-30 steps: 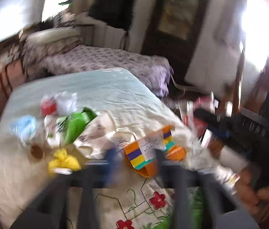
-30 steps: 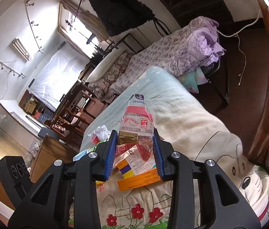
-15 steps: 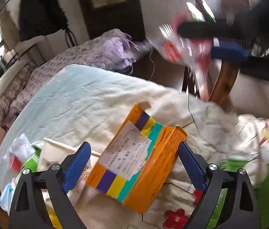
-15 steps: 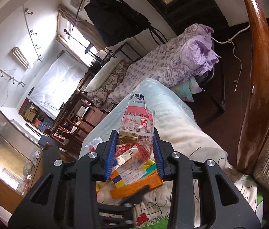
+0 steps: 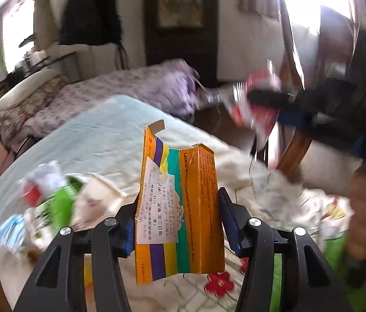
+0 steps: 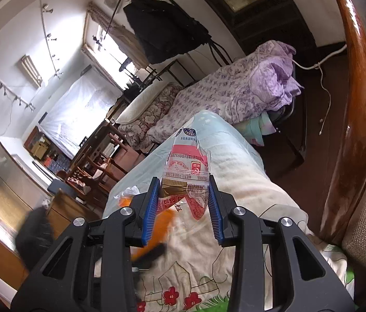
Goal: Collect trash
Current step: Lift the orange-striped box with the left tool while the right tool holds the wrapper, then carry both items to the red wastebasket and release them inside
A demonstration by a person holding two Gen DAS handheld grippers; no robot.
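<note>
Left gripper (image 5: 175, 223), jaws just closed, pinches orange striped cardboard box (image 5: 180, 208), frame centre; right gripper (image 6: 183, 208) pinches pink-and-clear plastic wrapper (image 6: 188, 174), centre.

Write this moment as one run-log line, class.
left gripper: just closed on orange box | right gripper: holding clear wrapper | bed: litter remains
</note>
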